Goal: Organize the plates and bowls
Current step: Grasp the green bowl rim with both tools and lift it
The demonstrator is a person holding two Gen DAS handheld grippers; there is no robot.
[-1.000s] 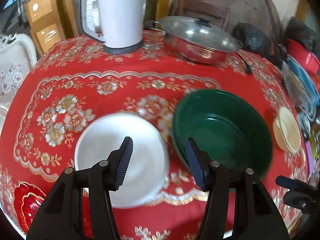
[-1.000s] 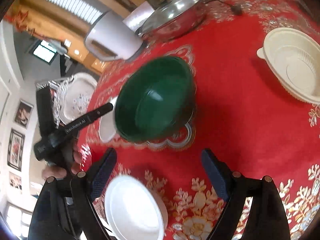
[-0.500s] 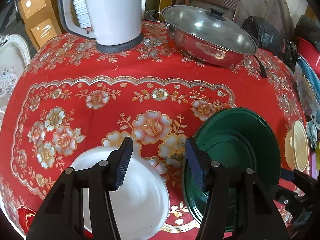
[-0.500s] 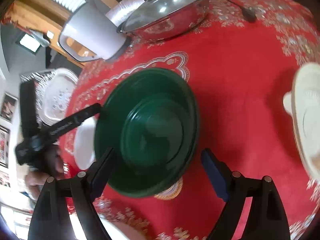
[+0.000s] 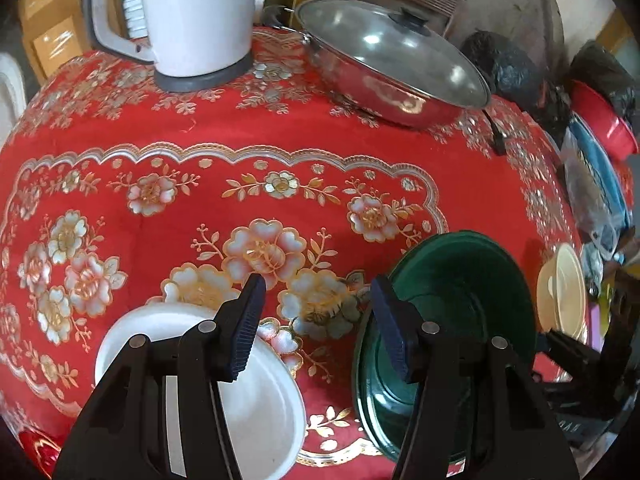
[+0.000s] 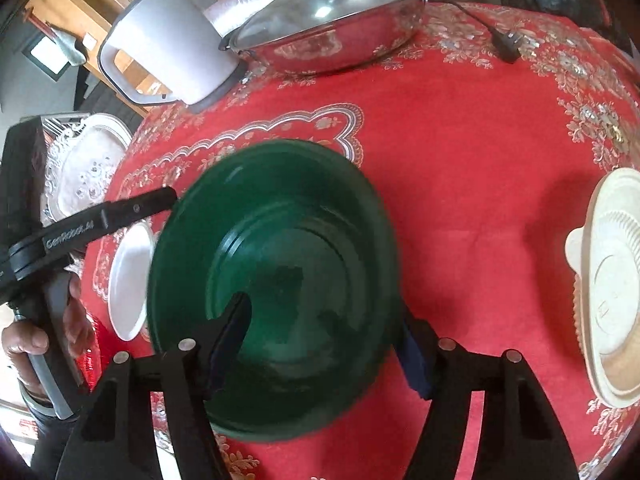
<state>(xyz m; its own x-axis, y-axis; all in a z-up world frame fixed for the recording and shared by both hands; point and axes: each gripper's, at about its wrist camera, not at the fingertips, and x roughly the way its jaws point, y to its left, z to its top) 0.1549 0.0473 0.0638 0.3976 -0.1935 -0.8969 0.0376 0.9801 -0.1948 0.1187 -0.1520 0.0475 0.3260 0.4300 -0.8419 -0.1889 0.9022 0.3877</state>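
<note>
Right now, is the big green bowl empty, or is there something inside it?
Empty. The right wrist view looks straight into the green bowl and shows only its bare, ringed inside, with one finger of the right gripper reaching over its near rim.

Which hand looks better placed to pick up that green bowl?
The right gripper: its closing fingers straddle the green bowl's near wall. The left gripper stands between both dishes, holding nothing.

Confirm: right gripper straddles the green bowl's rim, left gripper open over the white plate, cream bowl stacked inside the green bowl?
Not quite. The cream bowl sits apart on the cloth, off to the side of the green bowl, as the right wrist view shows. The right gripper is closing across the rim; the left gripper is open over the white plate.
</note>
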